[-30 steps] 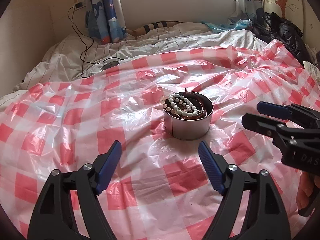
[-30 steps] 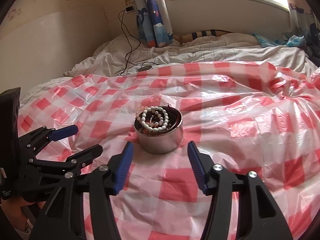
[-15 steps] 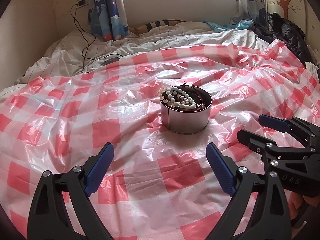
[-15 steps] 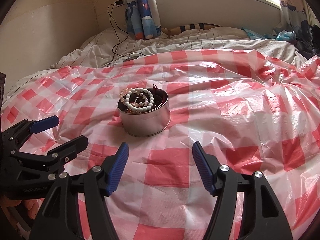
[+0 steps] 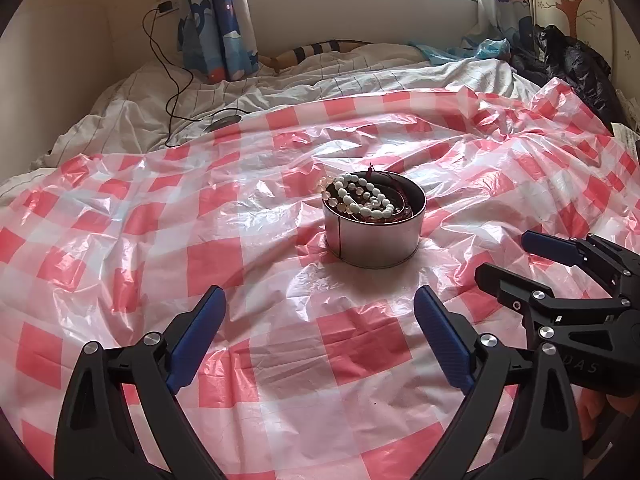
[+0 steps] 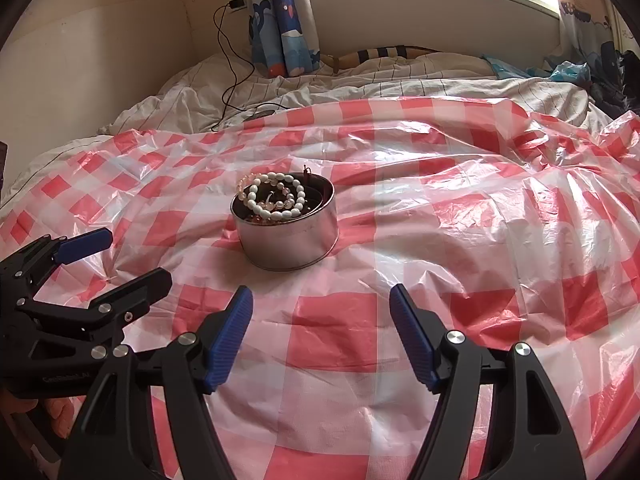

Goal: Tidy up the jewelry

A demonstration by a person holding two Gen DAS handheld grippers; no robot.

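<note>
A round metal tin (image 5: 374, 240) sits a little above the middle of the left wrist view, on a red-and-white checked plastic sheet (image 5: 248, 248) spread over a bed; in the right wrist view the same tin (image 6: 289, 240) stands left of centre. Inside it lie bead bracelets: a white bead bracelet (image 5: 362, 200) lies coiled on top, partly resting on the tin's left rim, with a pinkish translucent bead bracelet (image 6: 276, 200) beneath it and darker reddish strands (image 5: 400, 210) toward the right side of the tin. The left gripper (image 5: 320, 328) fills the bottom of its own view, its blue-padded fingers (image 5: 198, 336) spread wide with nothing between them, pointing toward the tin and well short of it. The right gripper (image 6: 320, 320) sits at the bottom of its view in the same way, fingers wide apart and empty, the tin ahead and slightly to the left of its gap. Each gripper shows in the other's view: the right one at the right edge of the left wrist view (image 5: 520, 256), the left one at the left edge of the right wrist view (image 6: 116, 256), both above the sheet and apart from the tin. In the upper part of both views lie a rumpled striped white duvet (image 5: 280, 88), a black charging cable (image 5: 172, 80) running down from a wall socket, and blue cartoon curtains (image 6: 280, 20) under a window.
</note>
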